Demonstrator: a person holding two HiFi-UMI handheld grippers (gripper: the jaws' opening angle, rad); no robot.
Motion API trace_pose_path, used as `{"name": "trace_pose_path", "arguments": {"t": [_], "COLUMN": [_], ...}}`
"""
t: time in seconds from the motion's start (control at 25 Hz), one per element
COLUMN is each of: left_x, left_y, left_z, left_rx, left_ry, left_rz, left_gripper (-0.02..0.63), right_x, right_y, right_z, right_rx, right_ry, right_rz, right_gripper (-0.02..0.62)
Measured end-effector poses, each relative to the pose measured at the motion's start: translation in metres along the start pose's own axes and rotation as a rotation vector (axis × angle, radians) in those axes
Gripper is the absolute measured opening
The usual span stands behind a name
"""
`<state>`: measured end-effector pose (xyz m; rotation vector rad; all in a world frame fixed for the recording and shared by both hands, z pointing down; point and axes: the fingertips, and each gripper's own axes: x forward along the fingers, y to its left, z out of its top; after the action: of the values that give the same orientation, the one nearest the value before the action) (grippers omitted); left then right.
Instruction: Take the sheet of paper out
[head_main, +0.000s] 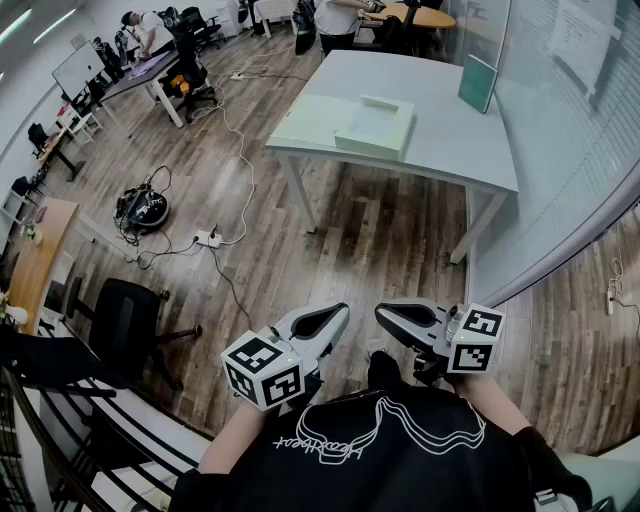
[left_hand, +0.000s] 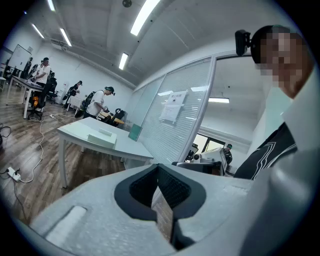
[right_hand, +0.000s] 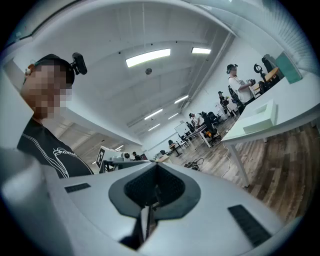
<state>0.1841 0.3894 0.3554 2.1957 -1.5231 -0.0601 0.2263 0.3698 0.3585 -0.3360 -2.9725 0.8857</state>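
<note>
A white table (head_main: 450, 140) stands far ahead of me on the wooden floor. On it lies a flat pale box (head_main: 375, 127), also visible as the flat pale box (left_hand: 102, 137) and the flat pale box (right_hand: 260, 120). No separate sheet of paper can be made out. Both grippers are held close to my body, well short of the table. My left gripper (head_main: 335, 318) and right gripper (head_main: 385, 313) point toward each other with their tips a little apart. The left gripper (left_hand: 159, 172) has its jaws together with nothing between them. The right gripper (right_hand: 156, 172) looks the same.
A green upright board (head_main: 477, 83) stands at the table's far right by the glass wall (head_main: 560, 150). Cables and a power strip (head_main: 207, 238) lie on the floor at left, near a black office chair (head_main: 130, 315). People work at desks in the far background.
</note>
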Motion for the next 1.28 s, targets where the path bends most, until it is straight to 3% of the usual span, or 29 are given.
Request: {"name": "trace_pose_path", "arguments": {"t": [0.56, 1.28], "left_x": [0.013, 0.118], "left_y": [0.037, 0.1], "left_z": [-0.001, 0.047], "left_rx": [-0.044, -0.099], "left_ry": [-0.002, 0.036], "left_rz": [0.017, -0.023], "left_gripper": [0.012, 0.012], "right_x": [0.02, 0.029], "right_y": [-0.035, -0.142], "right_z": [0.0, 0.068], "right_rx": [0.018, 0.054], "right_ry": [0.033, 0.019], "right_rz": [-0.02, -0.026], "right_gripper": [0.008, 0.009]}}
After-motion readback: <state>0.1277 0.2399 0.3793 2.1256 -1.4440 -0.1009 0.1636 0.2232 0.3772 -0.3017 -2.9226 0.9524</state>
